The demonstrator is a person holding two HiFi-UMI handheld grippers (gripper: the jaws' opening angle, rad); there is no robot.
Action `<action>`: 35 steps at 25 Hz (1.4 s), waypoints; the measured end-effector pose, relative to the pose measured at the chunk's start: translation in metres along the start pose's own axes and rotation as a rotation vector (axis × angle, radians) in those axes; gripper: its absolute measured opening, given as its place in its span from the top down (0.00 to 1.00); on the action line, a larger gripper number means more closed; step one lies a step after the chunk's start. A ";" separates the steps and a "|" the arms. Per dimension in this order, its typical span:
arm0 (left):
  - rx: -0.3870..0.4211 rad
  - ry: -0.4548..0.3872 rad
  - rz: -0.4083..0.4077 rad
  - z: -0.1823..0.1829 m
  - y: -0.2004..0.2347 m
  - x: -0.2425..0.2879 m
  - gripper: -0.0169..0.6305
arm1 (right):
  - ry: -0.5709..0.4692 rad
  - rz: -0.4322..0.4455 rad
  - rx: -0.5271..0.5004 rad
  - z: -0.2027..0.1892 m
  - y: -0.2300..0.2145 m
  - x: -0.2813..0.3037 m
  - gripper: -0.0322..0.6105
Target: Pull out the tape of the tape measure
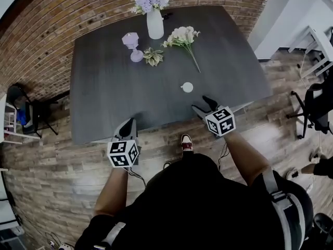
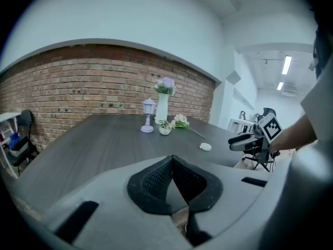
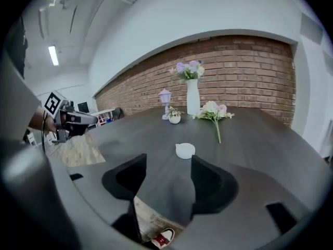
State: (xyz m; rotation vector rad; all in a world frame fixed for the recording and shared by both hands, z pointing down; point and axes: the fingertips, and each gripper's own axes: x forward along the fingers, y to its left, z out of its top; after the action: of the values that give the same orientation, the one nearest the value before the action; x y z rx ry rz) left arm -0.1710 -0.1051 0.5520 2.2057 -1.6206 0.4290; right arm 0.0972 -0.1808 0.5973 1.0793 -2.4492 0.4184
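Right gripper (image 1: 202, 103) at dark table's (image 1: 114, 87) edge

The left tongs (image 2: 173, 159) sit closed and empty above the dark table (image 2: 104, 139), white tape measure (image 2: 205, 147) farther ahead.

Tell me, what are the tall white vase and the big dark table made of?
The tall white vase looks like smooth ceramic, maybe plastic: even, unmarked white. The big dark table looks like matte wood or laminate: grain streaks run along its top.
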 end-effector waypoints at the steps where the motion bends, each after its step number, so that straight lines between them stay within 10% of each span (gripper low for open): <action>1: -0.003 0.003 0.012 0.005 0.000 0.010 0.96 | 0.025 0.018 -0.025 0.000 -0.006 0.012 0.54; 20: -0.010 0.007 0.104 0.058 0.013 0.088 0.96 | 0.215 0.258 -0.310 -0.005 -0.032 0.106 0.51; 28: 0.032 0.008 -0.020 0.067 0.002 0.113 0.96 | 0.177 0.208 -0.325 0.016 -0.024 0.101 0.63; 35: 0.213 -0.134 -0.279 0.132 -0.049 0.112 0.96 | -0.123 0.268 -0.334 0.142 0.017 0.064 0.63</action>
State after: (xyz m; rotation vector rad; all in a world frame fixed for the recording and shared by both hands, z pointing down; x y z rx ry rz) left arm -0.0882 -0.2473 0.4794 2.6246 -1.3527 0.3972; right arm 0.0085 -0.2716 0.5052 0.6587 -2.6586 0.0156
